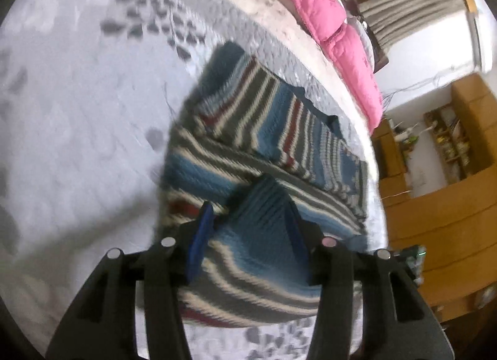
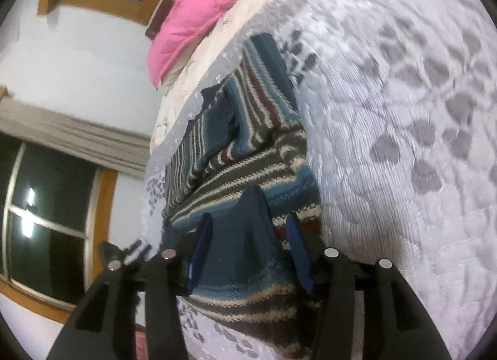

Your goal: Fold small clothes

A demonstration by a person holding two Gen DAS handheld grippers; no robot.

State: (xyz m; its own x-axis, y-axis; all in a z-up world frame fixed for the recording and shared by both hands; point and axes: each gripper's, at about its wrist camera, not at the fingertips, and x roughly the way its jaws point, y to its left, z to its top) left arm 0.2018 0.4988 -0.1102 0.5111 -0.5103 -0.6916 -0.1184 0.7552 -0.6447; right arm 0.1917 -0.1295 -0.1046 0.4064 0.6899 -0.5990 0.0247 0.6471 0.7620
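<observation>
- Striped knit sweater (image 1: 267, 142) lies on the bed (image 1: 77, 96), on the grey patterned bedspread, near the edge facing the room. Sleeves look already folded in over the body; pink quilt (image 1: 326, 18) sits well behind it.
- Left gripper (image 1: 248, 235): jaws spread wide, near hem edge of the knit between them. Fabric appears draped or raised between the blue pads, but they aren't closed on it. Can't tell if it's touching.
- Right gripper (image 2: 248, 235): same, jaws wide apart, with a dark blue fold of the sweater (image 2: 242, 148) standing up between them, not pinched.
- Handling, my read: soft, thick knit, moderately heavy for its size, floppy, stretches under pull. Not slippery; the ribbing should grip well.
- Grab points: both near hem corners, taking both layers deep in the jaws and not just the top ply, or the fold shears apart on lift.
- Risk: uneven lift skews the tucked sleeves.
</observation>
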